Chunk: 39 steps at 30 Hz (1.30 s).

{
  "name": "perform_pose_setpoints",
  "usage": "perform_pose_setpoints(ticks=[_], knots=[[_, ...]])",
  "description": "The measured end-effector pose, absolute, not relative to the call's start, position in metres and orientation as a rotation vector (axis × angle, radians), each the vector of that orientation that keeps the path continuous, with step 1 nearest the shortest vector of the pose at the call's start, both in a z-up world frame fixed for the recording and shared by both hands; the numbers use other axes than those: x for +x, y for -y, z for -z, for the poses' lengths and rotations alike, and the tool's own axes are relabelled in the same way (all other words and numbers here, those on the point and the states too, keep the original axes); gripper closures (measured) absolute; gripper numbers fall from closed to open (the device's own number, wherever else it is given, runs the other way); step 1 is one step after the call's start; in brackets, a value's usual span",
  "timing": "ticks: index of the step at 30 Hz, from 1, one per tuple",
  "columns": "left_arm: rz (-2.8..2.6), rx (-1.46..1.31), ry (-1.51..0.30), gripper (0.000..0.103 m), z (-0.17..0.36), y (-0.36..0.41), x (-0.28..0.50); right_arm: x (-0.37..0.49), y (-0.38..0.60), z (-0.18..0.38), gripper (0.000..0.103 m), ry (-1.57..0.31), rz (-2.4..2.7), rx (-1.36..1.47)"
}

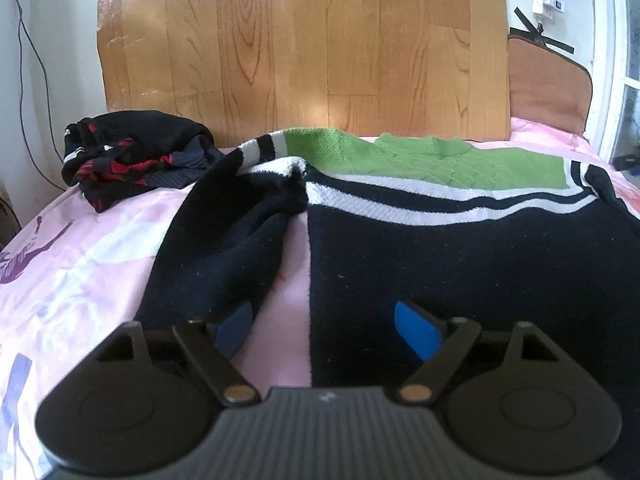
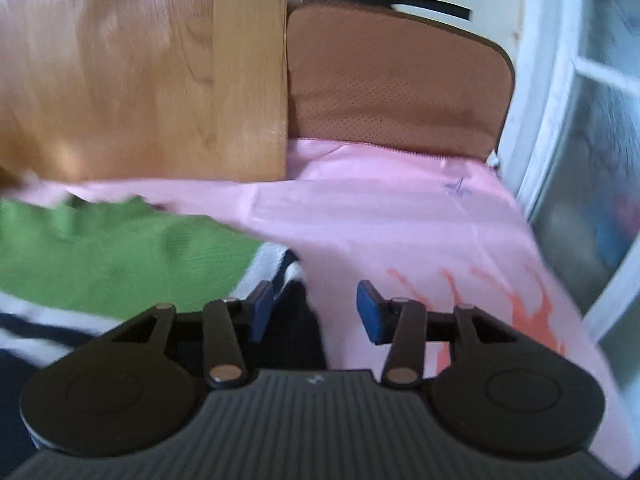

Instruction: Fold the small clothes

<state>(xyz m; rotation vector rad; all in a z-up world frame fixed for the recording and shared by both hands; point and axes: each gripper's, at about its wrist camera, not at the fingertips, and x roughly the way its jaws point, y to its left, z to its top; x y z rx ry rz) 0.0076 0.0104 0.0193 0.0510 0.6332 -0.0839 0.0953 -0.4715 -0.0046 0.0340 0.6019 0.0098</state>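
Note:
A small black sweater (image 1: 460, 264) with a green yoke and white stripes lies spread on the pink bedsheet (image 1: 80, 264). Its left sleeve (image 1: 224, 256) is rumpled beside the body. My left gripper (image 1: 324, 330) is open low over the sweater's lower left part, one blue pad (image 1: 416, 330) over the body, the other at the sleeve's end. In the blurred right wrist view the sweater's green shoulder (image 2: 120, 256) shows at the left. My right gripper (image 2: 316, 312) is open over the sweater's right edge and the sheet (image 2: 400, 220), holding nothing.
A heap of black, red and white clothes (image 1: 132, 156) lies at the back left of the bed. A wooden headboard (image 1: 300, 48) stands behind. A brown cushion (image 2: 400, 80) leans at the back right, next to a white window frame (image 2: 560, 120).

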Motion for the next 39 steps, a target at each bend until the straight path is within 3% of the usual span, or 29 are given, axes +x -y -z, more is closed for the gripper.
perform_pose_setpoints(ticks=[3,8,10,11,12,14,19,20,22,24,25,27,30,31,33,39], knots=[[0.085,0.051,-0.635,0.022,-0.019,-0.011,0.007,0.049,0.475,0.005,0.025,-0.586,-0.086,0.12],[0.084,0.07,-0.642,0.02,-0.019,-0.008,0.007,-0.006,0.464,0.033,0.025,-0.66,-0.17,0.168],[0.085,0.071,-0.643,0.02,-0.019,-0.009,0.007,-0.017,0.452,0.05,0.044,-0.683,-0.162,0.146],[0.085,0.071,-0.644,0.02,-0.019,-0.01,0.006,-0.018,0.447,0.056,0.079,-0.678,-0.132,0.121],[0.084,0.073,-0.645,0.02,-0.019,-0.01,0.005,-0.022,0.445,0.057,0.091,-0.646,-0.101,0.091],[0.082,0.083,-0.651,0.02,-0.02,-0.011,0.001,-0.021,0.453,0.052,0.098,-0.629,-0.035,0.088],[0.104,0.081,-0.641,0.02,-0.026,-0.019,-0.028,-0.012,0.481,0.044,0.096,-0.477,0.529,-0.379],[0.113,0.07,-0.647,0.019,-0.026,-0.022,-0.033,-0.014,0.491,0.041,0.09,-0.478,0.583,-0.363],[0.14,0.045,-0.671,0.019,-0.026,-0.026,-0.043,-0.032,0.508,0.024,0.085,-0.49,0.52,-0.167],[0.173,0.016,-0.702,0.02,-0.025,-0.027,-0.049,-0.05,0.512,0.015,0.065,-0.545,0.252,0.124],[0.187,0.007,-0.714,0.021,-0.024,-0.027,-0.051,-0.055,0.509,0.017,0.06,-0.599,0.069,0.279],[0.195,0.013,-0.721,0.023,-0.023,-0.023,-0.053,-0.06,0.491,0.029,0.055,-0.675,-0.186,0.461],[0.193,0.027,-0.718,0.023,-0.021,-0.018,-0.053,-0.066,0.45,0.053,0.052,-0.754,-0.342,0.493],[0.192,0.032,-0.715,0.023,-0.021,-0.017,-0.053,-0.074,0.439,0.056,0.054,-0.712,-0.355,0.476],[0.194,0.051,-0.711,0.023,-0.019,-0.014,-0.053,-0.074,0.426,0.06,0.096,-0.764,-0.386,0.451],[0.217,0.059,-0.705,0.021,-0.019,-0.016,-0.055,-0.098,0.457,0.007,0.096,-0.693,-0.208,0.286]])
